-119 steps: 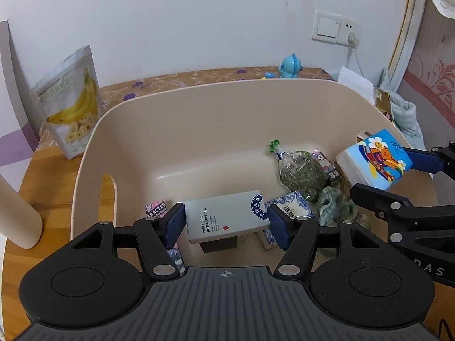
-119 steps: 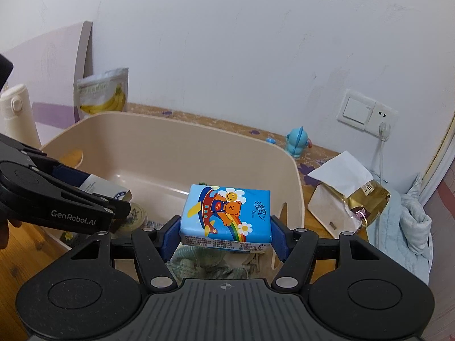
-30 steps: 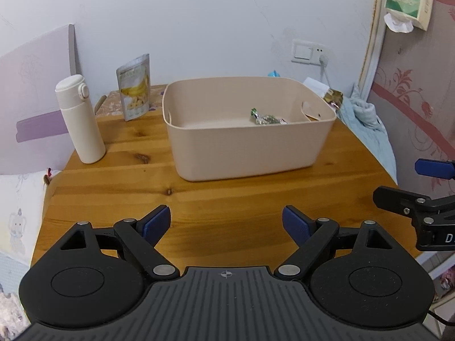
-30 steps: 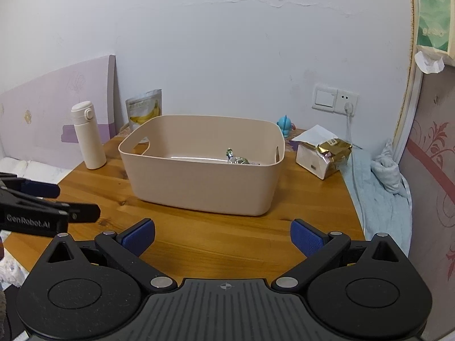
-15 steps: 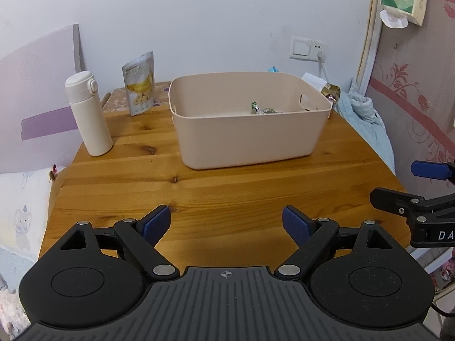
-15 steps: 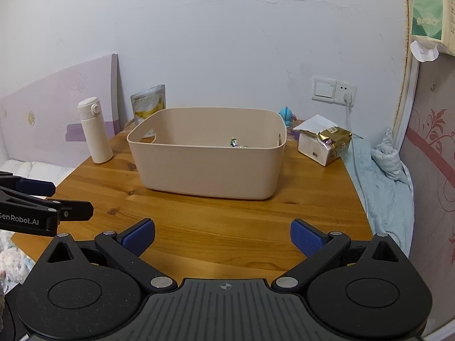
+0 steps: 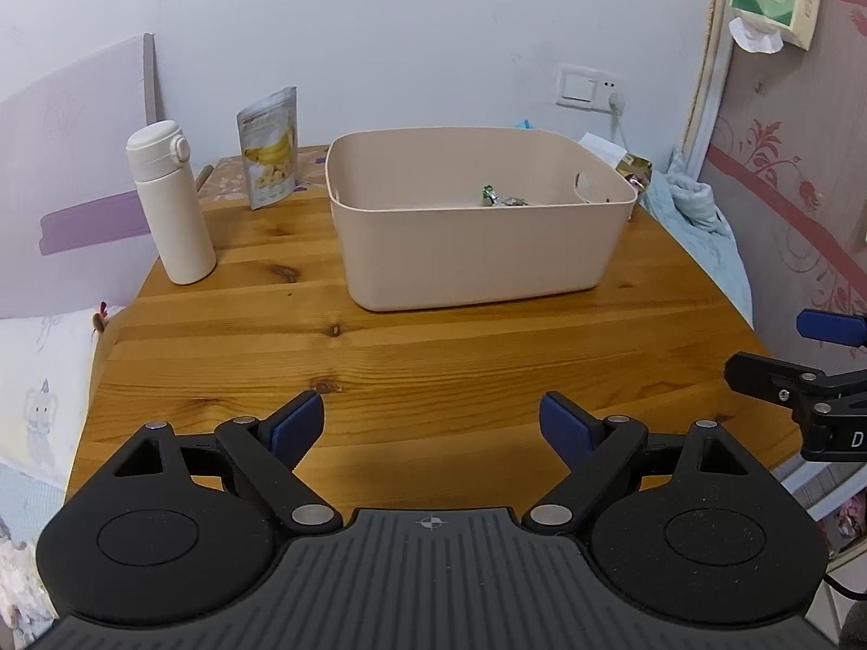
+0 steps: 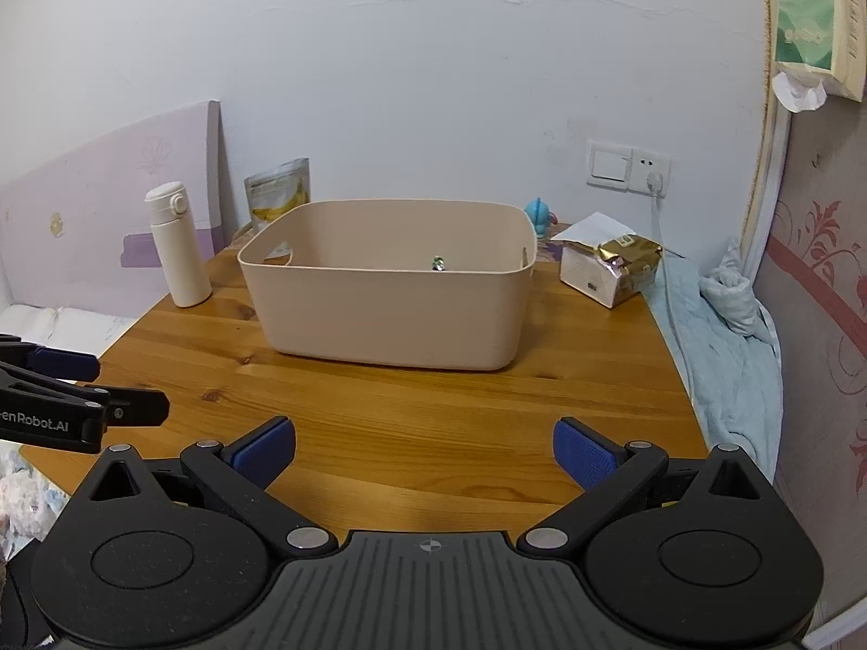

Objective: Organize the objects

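Note:
A beige plastic bin (image 7: pixel 477 249) (image 8: pixel 390 314) stands on the far half of the round wooden table (image 7: pixel 433 368). Over its rim only the tip of a crinkly packet (image 7: pixel 490 196) (image 8: pixel 438 262) shows; the rest of its contents is hidden. My left gripper (image 7: pixel 432 425) hangs open and empty above the table's near edge, well short of the bin. My right gripper (image 8: pixel 424 452) is open and empty too, also over the near edge. Each gripper appears at the side of the other's view.
Left of the bin stand a white flask (image 7: pixel 169 200) and a banana-chip pouch (image 7: pixel 268 154). At the back right lie a small blue figure (image 8: pixel 539 215) and a gold-wrapped pack (image 8: pixel 612 265). A light blue cloth (image 8: pixel 720 346) hangs past the table's right edge.
Four seconds ago each gripper held an item over the bin: the left a grey box, the right a cartoon tissue pack. Both are empty now. Over the last second the bin looks slightly farther off.

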The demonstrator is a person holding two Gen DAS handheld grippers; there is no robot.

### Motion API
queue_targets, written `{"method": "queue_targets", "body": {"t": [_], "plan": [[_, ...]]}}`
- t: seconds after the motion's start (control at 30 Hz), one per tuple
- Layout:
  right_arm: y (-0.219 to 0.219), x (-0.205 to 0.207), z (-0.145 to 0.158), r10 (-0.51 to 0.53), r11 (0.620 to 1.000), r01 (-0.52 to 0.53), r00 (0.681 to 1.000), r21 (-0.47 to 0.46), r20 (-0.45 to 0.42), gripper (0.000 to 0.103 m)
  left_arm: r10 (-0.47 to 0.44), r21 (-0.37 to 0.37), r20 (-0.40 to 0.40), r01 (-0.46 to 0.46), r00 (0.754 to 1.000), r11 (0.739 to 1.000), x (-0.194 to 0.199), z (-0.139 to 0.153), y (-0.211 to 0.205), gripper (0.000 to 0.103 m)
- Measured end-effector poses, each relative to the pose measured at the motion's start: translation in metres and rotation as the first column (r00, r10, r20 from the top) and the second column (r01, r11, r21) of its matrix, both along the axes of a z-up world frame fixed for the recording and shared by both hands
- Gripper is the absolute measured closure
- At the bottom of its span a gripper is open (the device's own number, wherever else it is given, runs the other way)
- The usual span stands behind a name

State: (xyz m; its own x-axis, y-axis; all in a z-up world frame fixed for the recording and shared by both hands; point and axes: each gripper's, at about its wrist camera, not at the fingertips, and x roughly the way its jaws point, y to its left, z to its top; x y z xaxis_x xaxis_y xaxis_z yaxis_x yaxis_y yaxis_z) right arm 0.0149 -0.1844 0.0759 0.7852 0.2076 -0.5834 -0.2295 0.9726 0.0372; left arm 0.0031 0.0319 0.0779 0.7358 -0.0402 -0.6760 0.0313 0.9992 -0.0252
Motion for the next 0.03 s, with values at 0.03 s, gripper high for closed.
{"method": "queue_targets", "body": {"t": [0.03], "plan": [[-0.0014, 0.001, -0.0006, -0.003, 1.0, 0.003, 1.0, 0.002, -0.002, 0.0, 0.0, -0.007, -0.002, 0.0, 1.0, 1.0, 0.0019, -0.001, 0.0014, 0.015]]}}
